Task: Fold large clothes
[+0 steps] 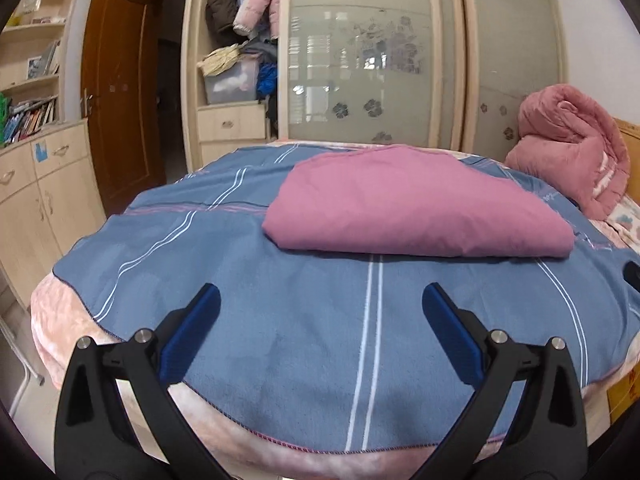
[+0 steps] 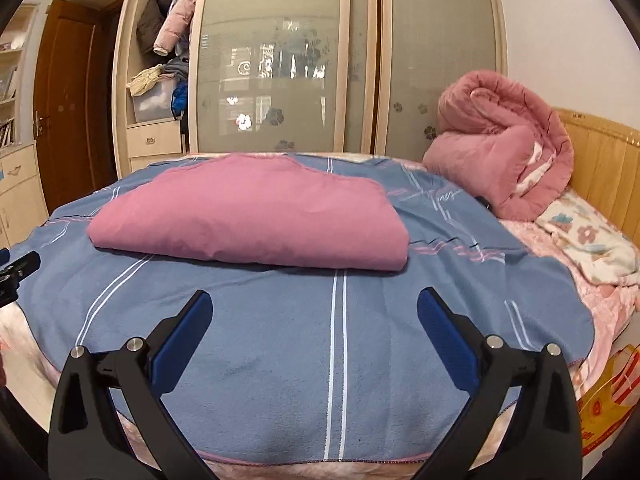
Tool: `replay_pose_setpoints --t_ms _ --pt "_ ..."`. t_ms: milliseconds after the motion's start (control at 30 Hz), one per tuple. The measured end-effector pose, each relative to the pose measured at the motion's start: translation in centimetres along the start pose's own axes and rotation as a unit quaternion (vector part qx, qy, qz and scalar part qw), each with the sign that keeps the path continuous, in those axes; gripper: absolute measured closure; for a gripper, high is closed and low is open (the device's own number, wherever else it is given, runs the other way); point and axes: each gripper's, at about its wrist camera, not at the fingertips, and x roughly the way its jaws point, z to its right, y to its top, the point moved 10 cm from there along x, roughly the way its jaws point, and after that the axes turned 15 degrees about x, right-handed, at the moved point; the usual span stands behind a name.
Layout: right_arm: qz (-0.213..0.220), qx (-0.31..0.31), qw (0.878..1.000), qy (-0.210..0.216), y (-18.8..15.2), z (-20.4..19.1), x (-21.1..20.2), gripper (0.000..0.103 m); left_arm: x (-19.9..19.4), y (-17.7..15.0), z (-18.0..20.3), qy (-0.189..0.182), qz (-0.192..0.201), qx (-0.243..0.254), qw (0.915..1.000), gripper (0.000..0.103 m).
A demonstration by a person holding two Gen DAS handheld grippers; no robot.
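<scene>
From the left wrist camera, a mauve-pink garment (image 1: 416, 204), folded into a thick, smooth-faced slab with a rounded near fold, lies on the far half of the bed (image 1: 64, 320), towards its right side. Beneath it spreads a blue towelling blanket (image 1: 280, 320) crossed by white stripes, its stitched hem curving along the bed's near edge over a fuzzy pale-pink cover. The left tool (image 1: 320, 300) hangs above the near edge, its blue-padded fingers spread wide and holding nothing. A bulky pink quilt (image 1: 568, 148) is bundled at the far right corner. Behind stand a frosted, flower-etched wardrobe (image 1: 368, 60) and a brown door (image 1: 120, 92).

From the right wrist camera, the folded garment (image 2: 248, 216) sits left of centre on the blanket (image 2: 280, 340), flat and untouched. The right tool (image 2: 314, 306) is likewise spread wide and grips nothing. The quilt (image 2: 500, 152) leans near a wooden headboard (image 2: 608, 160), beside a floral sheet (image 2: 588, 236). The left tool's black tip (image 2: 18, 266) pokes in at the bed's left edge.
</scene>
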Motion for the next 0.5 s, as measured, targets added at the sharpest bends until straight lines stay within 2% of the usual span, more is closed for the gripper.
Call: replay_pose_setpoints --t_ms 233,500 --pt "0.019 0.003 1.000 -0.003 0.6 0.3 0.7 0.001 0.4 -1.1 0.2 0.005 -0.014 0.015 0.9998 0.002" --pt "0.018 0.004 1.000 -0.002 0.7 0.2 1.1 0.001 0.5 -1.0 0.2 0.005 -0.017 0.021 0.9996 0.002"
